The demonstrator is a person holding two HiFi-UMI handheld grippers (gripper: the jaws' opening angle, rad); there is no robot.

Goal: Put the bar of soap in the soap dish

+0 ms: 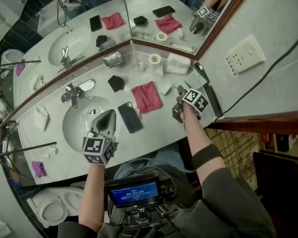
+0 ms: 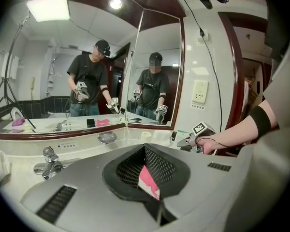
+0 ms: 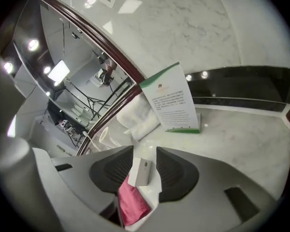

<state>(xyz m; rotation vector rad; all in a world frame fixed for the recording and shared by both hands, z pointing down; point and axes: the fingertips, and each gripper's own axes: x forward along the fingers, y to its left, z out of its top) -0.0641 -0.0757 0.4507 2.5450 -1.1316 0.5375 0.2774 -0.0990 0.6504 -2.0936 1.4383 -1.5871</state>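
The bar of soap (image 1: 166,89) is a small white box on the counter, just right of a pink cloth (image 1: 146,96). My right gripper (image 1: 177,95) points at it. In the right gripper view the soap (image 3: 141,172) shows between the jaws of the right gripper (image 3: 145,153), with a gap on its right side. The jaws are open. A silver soap dish (image 1: 111,59) sits by the mirror, also seen as the soap dish (image 2: 107,137). My left gripper (image 1: 108,115) hangs shut and empty over the sink's near right rim; in its own view the left gripper (image 2: 145,149) shows only a sliver of pink.
A black phone (image 1: 130,117) lies between sink (image 1: 74,128) and cloth. A faucet (image 1: 72,94), black pouch (image 1: 115,83), glass (image 1: 138,63), paper roll (image 1: 155,59), folded towel (image 1: 178,63) and a green-edged card (image 3: 171,100) line the mirror. A black tray (image 1: 211,99) runs along the right wall.
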